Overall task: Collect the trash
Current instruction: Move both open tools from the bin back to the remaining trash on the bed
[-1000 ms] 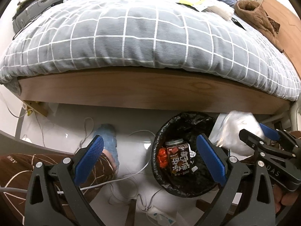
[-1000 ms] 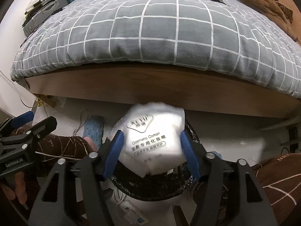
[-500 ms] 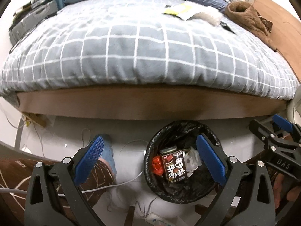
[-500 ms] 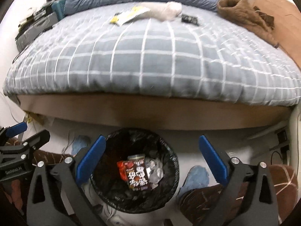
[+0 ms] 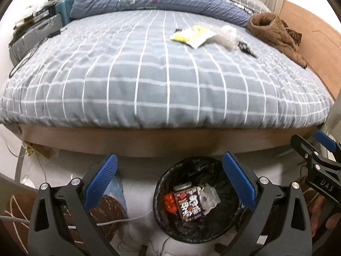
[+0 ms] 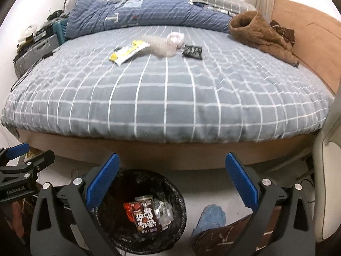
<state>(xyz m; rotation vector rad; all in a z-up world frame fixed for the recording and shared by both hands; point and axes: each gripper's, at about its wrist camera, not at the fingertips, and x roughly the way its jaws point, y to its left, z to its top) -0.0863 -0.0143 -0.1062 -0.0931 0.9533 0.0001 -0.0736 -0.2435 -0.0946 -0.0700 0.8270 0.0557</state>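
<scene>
Our right gripper (image 6: 173, 181), jaws just opened, no longer grips the white pack; our left gripper (image 5: 170, 183) gapes empty; crinkled wrappers fill the round black bin (image 6: 179, 200) at lower centre.

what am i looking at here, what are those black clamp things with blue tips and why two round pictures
Those are two hand-held grippers; a person carries one in each hand to collect trash. Each has a wide-angle camera looking along its fingers, which makes the pictures round.

One picture is from the left gripper, the other from the right gripper. Each also shows the other gripper at its edge.

Both are open and hold nothing. The right one's jaws have just been opening, and nothing is between them.

Below them, on the floor by the bed, stands a bin lined with a black bag. It already holds a dark snack packet, a red wrapper and a clear one.

On the bed lie a yellow packet, a clear bag, a black packet, a brown garment and a blue quilt.
</scene>
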